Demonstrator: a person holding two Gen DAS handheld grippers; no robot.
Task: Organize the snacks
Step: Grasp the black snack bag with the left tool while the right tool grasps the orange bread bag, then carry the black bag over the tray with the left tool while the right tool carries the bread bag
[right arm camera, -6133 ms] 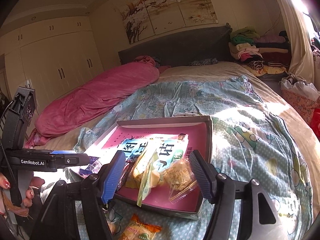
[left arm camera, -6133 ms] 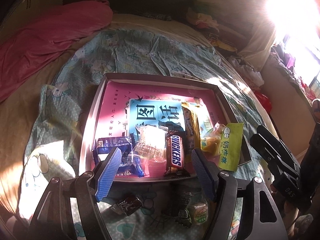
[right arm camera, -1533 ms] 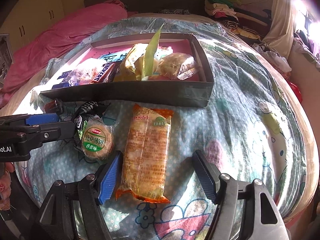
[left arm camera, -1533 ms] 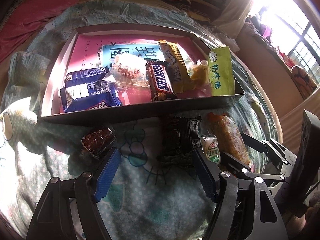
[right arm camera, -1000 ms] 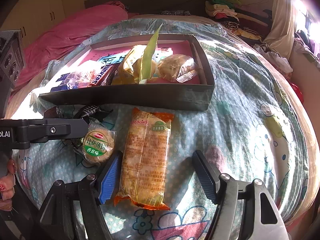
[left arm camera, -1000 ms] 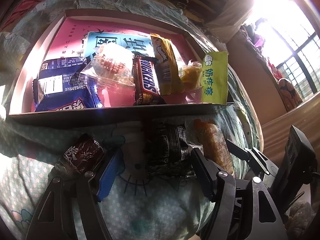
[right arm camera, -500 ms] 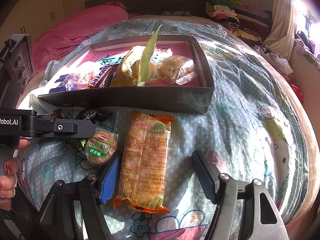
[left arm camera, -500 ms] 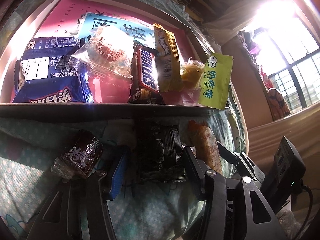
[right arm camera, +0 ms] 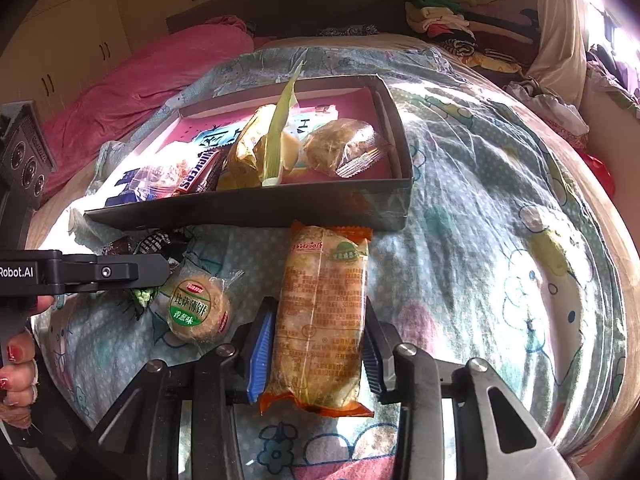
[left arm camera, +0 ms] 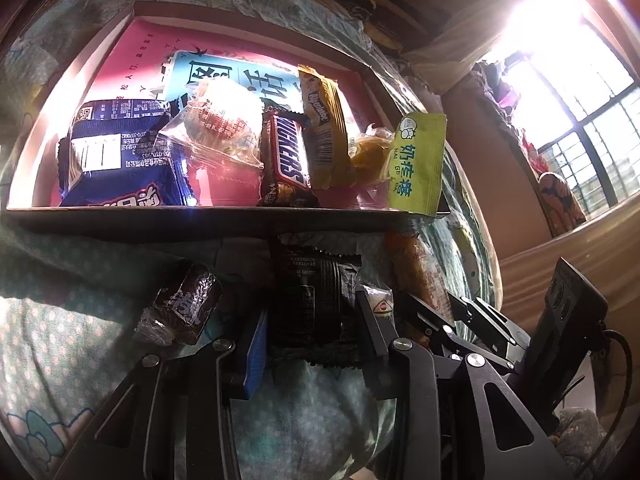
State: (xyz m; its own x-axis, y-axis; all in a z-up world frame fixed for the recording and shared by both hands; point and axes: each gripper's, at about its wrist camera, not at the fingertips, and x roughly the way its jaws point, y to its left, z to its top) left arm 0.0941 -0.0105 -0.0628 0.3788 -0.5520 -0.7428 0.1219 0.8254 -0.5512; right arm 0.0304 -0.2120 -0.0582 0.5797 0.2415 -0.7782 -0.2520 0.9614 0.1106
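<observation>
On the bedspread, just in front of the box (left arm camera: 200,216), lies a black snack packet (left arm camera: 316,300). My left gripper (left arm camera: 312,340) is closing on it, and both pads touch its sides. A long orange packet (right arm camera: 324,312) lies lengthwise between the jaws of my right gripper (right arm camera: 316,356). Those jaws are closing too, with the pads against the wrapper. The box holds a Snickers bar (left arm camera: 286,156), a blue bag (left arm camera: 120,160), a green sachet (left arm camera: 418,164) and other wrapped snacks.
A small brown wrapped snack (left arm camera: 184,304) lies left of the left gripper. A round cracker packet (right arm camera: 198,310) sits between the two grippers. A pink blanket (right arm camera: 160,72) covers the far left of the bed. A person's hand (right arm camera: 16,360) shows at the left edge.
Both grippers' jaws have narrowed from wide apart to touching their packets. The left gripper has moved in closer to the black packet. The right gripper has barely shifted.
</observation>
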